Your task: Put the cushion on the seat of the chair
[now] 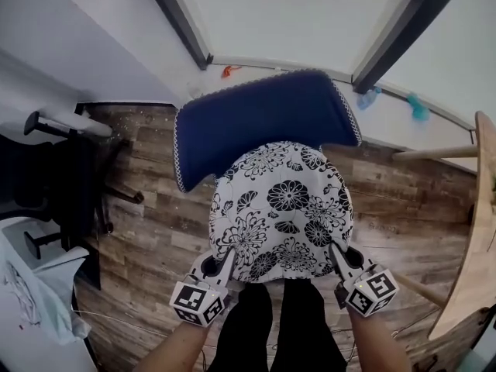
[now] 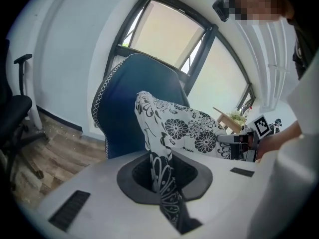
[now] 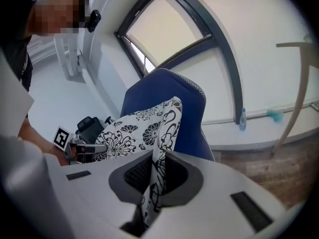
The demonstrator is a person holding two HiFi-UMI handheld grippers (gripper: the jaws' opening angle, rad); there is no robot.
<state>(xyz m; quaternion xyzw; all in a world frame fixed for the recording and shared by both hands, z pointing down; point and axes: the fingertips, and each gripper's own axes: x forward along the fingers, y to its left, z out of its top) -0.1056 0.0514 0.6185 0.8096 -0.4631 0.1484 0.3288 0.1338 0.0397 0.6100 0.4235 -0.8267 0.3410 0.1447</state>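
While you hold the cushion (image 1: 283, 211) by its near edge, it lies spread out in front of the blue chair (image 1: 263, 118). Its white cover with black flowers faces up and its far edge is close against the backrest. From above it hides the seat, so you cannot tell whether it rests there or hangs just over it.

Your left tongs (image 1: 226, 260) are clamped almost closed on the near left corner, and the left gripper view shows the cloth pinched thin between the jaws. Your right tongs (image 1: 338, 256) grip the near right corner the same way, jaws nearly together with the fabric squeezed between them.

Your legs (image 1: 283, 324) in dark trousers stand just behind the cushion. A wooden floor (image 1: 155, 208) lies under the chair. A black office chair (image 1: 62, 184) stands well apart at the left, and a light wooden bench (image 1: 474, 231) shows at the right edge.
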